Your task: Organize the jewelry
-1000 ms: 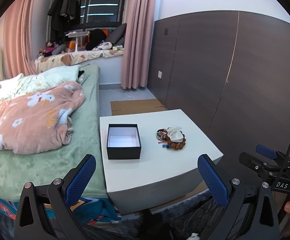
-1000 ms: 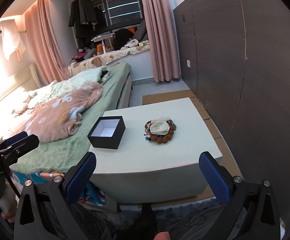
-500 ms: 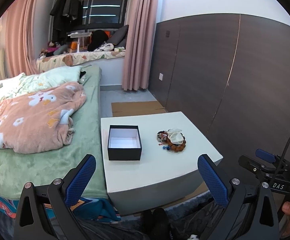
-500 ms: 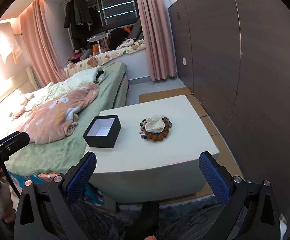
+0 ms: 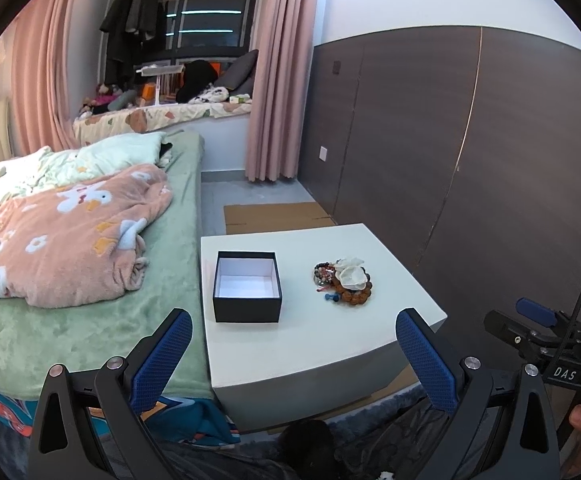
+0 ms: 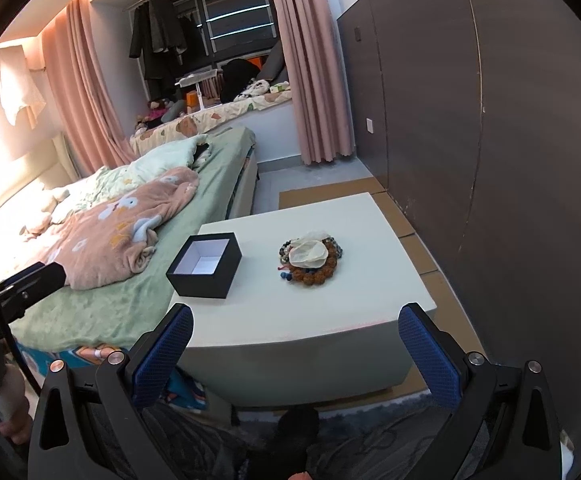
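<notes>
Bedroom with a low white surface (image 5: pixel 310 344) set beside a green bed (image 5: pixel 70 320), dark panelled wall (image 5: pixel 470 140) to the right.

Nearest, in the left wrist view: left hand-held gripper (image 5: pixel 293 350), blue-padded fingers (image 5: pixel 161 360) spread wide apart, nothing between them, held short of the surface's near edge. At the right border of that view, the right hand-held gripper (image 5: pixel 530 320) seen from the side. In the right wrist view: right hand-held gripper (image 6: pixel 296 350), likewise spread wide and empty, also short of the near edge; left hand-held gripper (image 6: pixel 30 284) showing at the left border.

On the surface, toward its left side: open black box (image 5: pixel 247 286) with a white lining, upright, nothing visible inside. To its right and apart from it: pile of jewelry (image 5: pixel 343 280), brown bead bracelets ringed around a pale shell-like piece (image 6: pixel 308 254), small blue beads at the near edge of the pile.

Further left: pink flowered blanket (image 5: pixel 62 232) bunched on the bed. Beyond the surface: flat cardboard (image 5: pixel 274 216) on the floor. Farthest: pink curtains (image 5: pixel 278 80), dark window (image 5: pixel 206 16), dark clothes (image 5: pixel 130 20) hanging in front of it.
</notes>
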Demonstrator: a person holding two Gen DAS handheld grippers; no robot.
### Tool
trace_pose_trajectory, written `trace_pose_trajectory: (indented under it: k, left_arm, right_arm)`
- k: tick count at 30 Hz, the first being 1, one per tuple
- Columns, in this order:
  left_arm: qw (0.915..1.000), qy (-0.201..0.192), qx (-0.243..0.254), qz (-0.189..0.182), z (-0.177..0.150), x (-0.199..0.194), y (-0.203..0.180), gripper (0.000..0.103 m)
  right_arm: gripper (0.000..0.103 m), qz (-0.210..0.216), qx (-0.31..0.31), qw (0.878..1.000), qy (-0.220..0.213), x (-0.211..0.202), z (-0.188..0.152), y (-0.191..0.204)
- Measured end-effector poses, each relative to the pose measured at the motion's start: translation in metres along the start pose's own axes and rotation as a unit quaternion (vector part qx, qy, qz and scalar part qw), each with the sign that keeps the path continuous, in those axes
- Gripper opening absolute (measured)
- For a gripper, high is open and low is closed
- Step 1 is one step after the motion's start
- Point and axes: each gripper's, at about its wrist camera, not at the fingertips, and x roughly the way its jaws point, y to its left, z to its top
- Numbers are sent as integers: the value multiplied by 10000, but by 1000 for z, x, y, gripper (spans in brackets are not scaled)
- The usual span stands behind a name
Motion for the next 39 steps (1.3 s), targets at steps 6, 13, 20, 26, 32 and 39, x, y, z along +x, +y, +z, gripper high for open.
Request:
trace_pose_trajectory:
  k: [6,13,20,26,32,39]
  left_arm:
    - [10000,-15,69,10,7,7,-1,102]
    - [9996,-127,137,-193,17,24,-7,102]
    - [9986,112,215,-467,22,65,-20,101]
    - [9969,427,235,-624,26,107,-28,98]
    - [9940,795,264,-701,28,148,-38,86]
    - [9915,1018,348,-728,31,192,-53,86]
  right_arm:
    - [103,7,35,10000,-86,0,0,-8]
    - [103,-53,214,9997,-60,11,-2,-35]
    - [101,197,662,9976,-87,32,-4,-65]
    - [100,307,1007,9943,140,67,-9,-86]
    - [95,298,1149,9926,248,98,-10,-102]
    - [82,437,1405,9882,420,139,-3,-119]
